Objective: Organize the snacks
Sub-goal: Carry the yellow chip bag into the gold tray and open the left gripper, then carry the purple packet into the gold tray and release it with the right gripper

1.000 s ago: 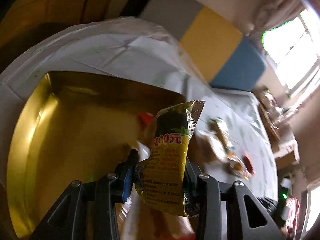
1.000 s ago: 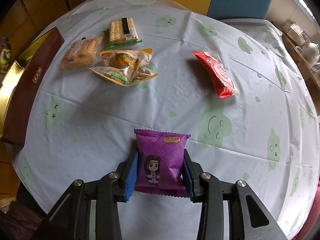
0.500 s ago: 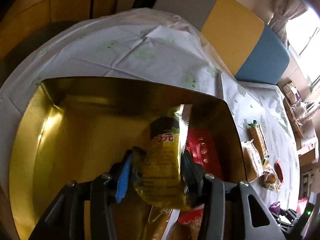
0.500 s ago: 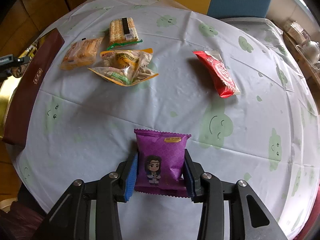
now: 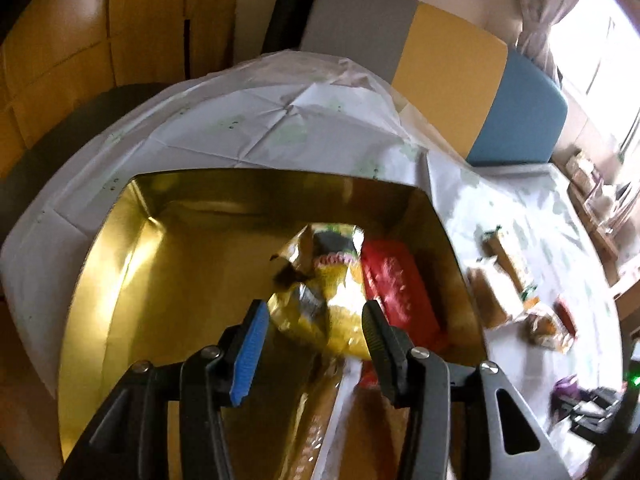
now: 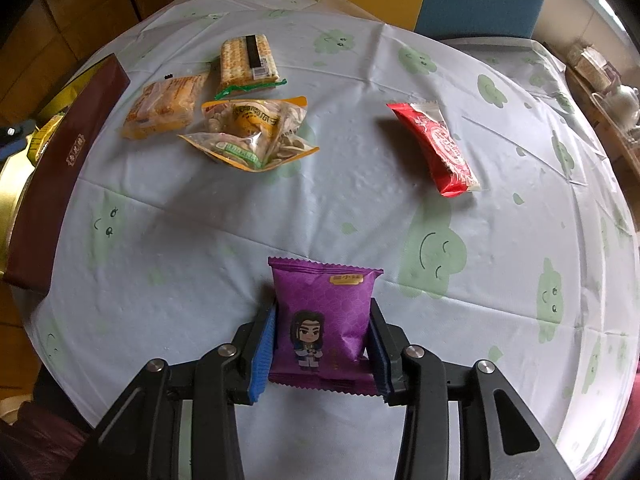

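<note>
Downward, left gripper (image 5: pixel 314 326) over box (image 5: pixel 120 248)

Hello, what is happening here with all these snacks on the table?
A person is sorting snacks into a gold box with two handheld grippers. The left gripper stands open over the box, with a yellow packet lying inside beside a red packet. The right gripper is shut on a purple packet at the table. Four more snacks wait on the tablecloth.
</note>
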